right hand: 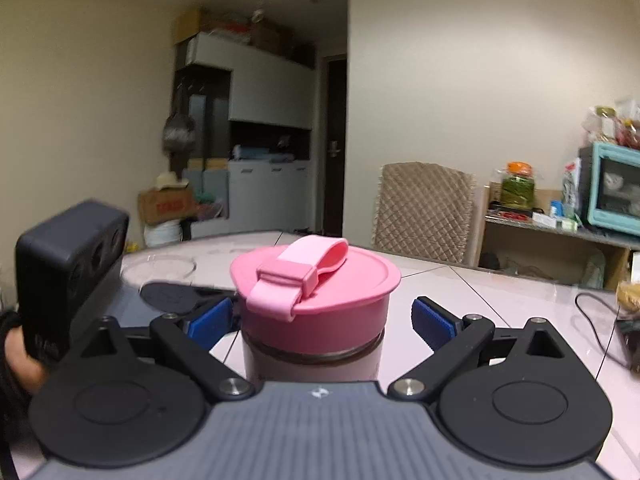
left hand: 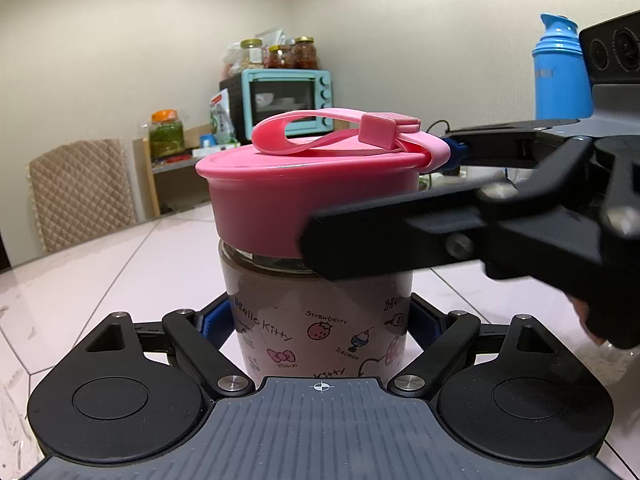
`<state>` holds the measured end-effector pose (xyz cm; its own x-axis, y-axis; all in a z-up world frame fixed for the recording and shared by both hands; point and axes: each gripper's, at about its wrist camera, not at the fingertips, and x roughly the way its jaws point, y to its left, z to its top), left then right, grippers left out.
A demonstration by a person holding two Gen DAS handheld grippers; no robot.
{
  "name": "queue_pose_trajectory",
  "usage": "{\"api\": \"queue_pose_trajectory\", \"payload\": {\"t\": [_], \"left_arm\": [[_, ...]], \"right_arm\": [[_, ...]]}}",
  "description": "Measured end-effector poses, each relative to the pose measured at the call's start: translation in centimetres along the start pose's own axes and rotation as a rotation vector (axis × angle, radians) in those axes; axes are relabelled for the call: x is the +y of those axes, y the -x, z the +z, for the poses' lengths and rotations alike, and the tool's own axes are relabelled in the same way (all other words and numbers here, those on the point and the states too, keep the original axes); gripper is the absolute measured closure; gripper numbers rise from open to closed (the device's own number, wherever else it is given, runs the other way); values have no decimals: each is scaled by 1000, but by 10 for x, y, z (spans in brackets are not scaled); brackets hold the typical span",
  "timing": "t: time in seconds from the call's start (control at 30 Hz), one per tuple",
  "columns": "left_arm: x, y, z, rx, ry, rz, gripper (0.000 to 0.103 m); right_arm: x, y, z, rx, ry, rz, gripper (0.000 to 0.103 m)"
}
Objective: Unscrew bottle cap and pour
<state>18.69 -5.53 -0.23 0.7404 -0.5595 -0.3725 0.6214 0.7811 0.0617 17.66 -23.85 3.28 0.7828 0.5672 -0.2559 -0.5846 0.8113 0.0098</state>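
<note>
The bottle [left hand: 320,320] is standing on the surface [left hand: 100,272], the left claw [left hand: 320,322] clamping its body. Only the right wrist view is showing the right claw [right hand: 324,320] gaping, pads [right hand: 434,322] clear of the pink cap [right hand: 316,300] at three and nine o'clock.

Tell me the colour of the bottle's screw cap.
Pink, with a lighter pink carry strap; the cap shows best in the right wrist view.
</note>
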Motion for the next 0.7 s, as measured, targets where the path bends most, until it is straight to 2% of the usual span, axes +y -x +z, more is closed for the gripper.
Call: {"api": "queue_pose_trajectory", "payload": {"t": [0.47,0.53,0.7], "left_arm": [[0,0,-1,0,0,0,13],[0,0,-1,0,0,0,13],[0,0,-1,0,0,0,13]], "right_arm": [[17,-11,-1,-28,-44,-90,7],[18,-14,0,-28,-40,-109,13],[18,-16,0,-28,-32,-90,18]]}}
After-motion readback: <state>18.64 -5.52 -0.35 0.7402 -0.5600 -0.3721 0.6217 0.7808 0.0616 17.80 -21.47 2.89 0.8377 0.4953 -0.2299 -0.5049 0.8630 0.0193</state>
